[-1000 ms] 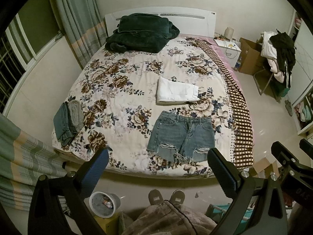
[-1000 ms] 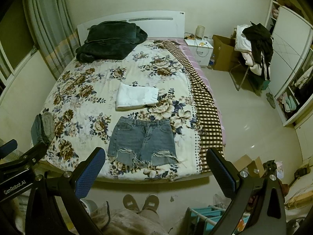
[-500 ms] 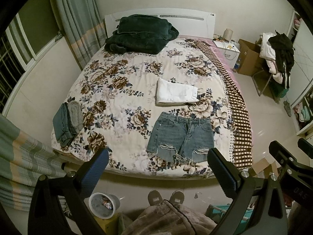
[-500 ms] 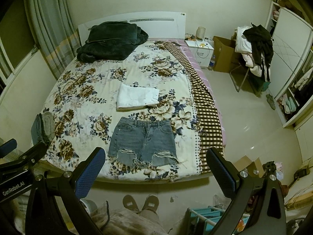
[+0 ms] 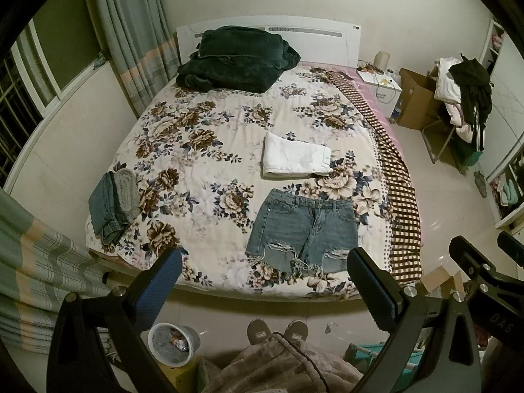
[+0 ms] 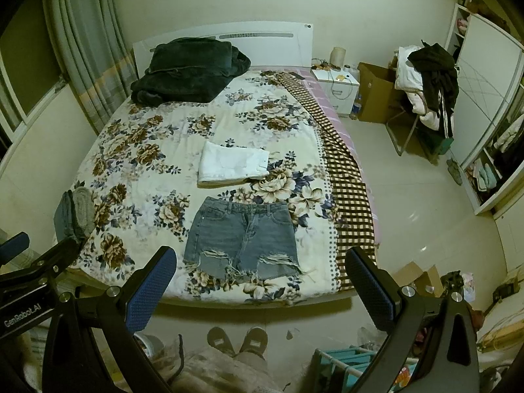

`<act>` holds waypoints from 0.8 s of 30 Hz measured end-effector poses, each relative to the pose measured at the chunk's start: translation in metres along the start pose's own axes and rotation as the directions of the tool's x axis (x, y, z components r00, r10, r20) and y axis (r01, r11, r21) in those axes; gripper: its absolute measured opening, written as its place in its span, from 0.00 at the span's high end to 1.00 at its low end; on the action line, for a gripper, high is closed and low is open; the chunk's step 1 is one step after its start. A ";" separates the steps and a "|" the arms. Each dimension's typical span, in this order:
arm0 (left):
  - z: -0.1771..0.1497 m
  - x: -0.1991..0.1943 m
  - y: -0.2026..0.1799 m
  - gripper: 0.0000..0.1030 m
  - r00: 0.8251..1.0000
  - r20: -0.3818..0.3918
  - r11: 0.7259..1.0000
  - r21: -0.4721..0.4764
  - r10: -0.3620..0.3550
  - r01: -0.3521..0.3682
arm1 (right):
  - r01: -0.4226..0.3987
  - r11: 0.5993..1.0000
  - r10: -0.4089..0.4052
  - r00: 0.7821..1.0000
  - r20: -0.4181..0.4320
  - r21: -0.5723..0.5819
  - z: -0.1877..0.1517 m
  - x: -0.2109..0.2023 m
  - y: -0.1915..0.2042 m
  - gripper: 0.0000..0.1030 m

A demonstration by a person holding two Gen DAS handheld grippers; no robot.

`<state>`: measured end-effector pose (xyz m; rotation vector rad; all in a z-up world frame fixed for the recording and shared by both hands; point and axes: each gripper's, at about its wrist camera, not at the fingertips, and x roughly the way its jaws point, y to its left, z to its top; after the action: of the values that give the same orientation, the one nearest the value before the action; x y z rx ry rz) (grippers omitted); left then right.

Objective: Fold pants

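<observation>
Hanging down the far left of the left wrist view, a green striped curtain (image 5: 36, 271) frames the room, and just right of it a small folded pile of grey-blue clothes (image 5: 113, 204) sits on the lower left corner of the bed (image 5: 196, 163), which is covered by a floral quilt. Below that corner, at the bottom left of the frame, a white bin (image 5: 172, 344) stands on the floor. The left gripper (image 5: 263, 281) fills the lower part of the frame with its blue-padded jaws spread wide and nothing between them, held above the foot of the bed. A dark green blanket (image 5: 235, 59) is heaped at the top centre against the white headboard. In the middle of the frame a folded white garment (image 5: 294, 159) lies flat, and just below it the denim shorts (image 5: 303, 229) are spread out unfolded near the bed's lower edge, waistband away from the camera and frayed hems toward it. At the bottom centre the person's slippers (image 5: 278, 330) show on the floor. A brown checked cloth (image 5: 393, 177) runs along the bed's right side. In the right wrist view, the right gripper (image 6: 260, 278) likewise has its jaws wide apart and empty, with the shorts showing between them. At the upper right, a chair piled with clothes (image 6: 425, 82) stands beside a cardboard box (image 6: 376, 91).
</observation>
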<state>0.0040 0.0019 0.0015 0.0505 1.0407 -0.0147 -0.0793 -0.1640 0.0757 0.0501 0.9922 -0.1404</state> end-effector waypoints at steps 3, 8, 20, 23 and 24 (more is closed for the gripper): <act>0.001 0.001 0.000 0.00 1.000 0.000 1.000 -0.001 0.000 0.000 | 0.000 1.000 0.000 1.000 0.000 -0.001 0.000 -0.001 0.001 0.00; 0.000 0.000 0.000 0.00 1.000 0.002 1.000 -0.002 -0.002 0.002 | 0.001 1.000 -0.001 1.000 0.002 -0.001 -0.001 -0.001 0.001 0.00; -0.001 0.000 0.001 0.00 1.000 0.005 1.000 -0.003 -0.004 0.004 | -0.001 1.000 0.001 1.000 0.004 -0.001 -0.001 -0.001 0.001 0.00; -0.001 0.000 0.001 0.00 1.000 0.005 1.000 -0.003 -0.006 0.006 | -0.001 1.000 0.001 1.000 0.006 0.000 0.000 -0.001 0.001 0.00; -0.001 0.000 0.001 0.00 1.000 0.005 1.000 -0.002 -0.007 0.007 | -0.001 1.000 0.001 1.000 0.004 0.000 0.000 -0.001 0.001 0.00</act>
<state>0.0031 0.0030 0.0013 0.0448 1.0356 -0.0201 -0.0800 -0.1630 0.0761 0.0500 0.9880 -0.1389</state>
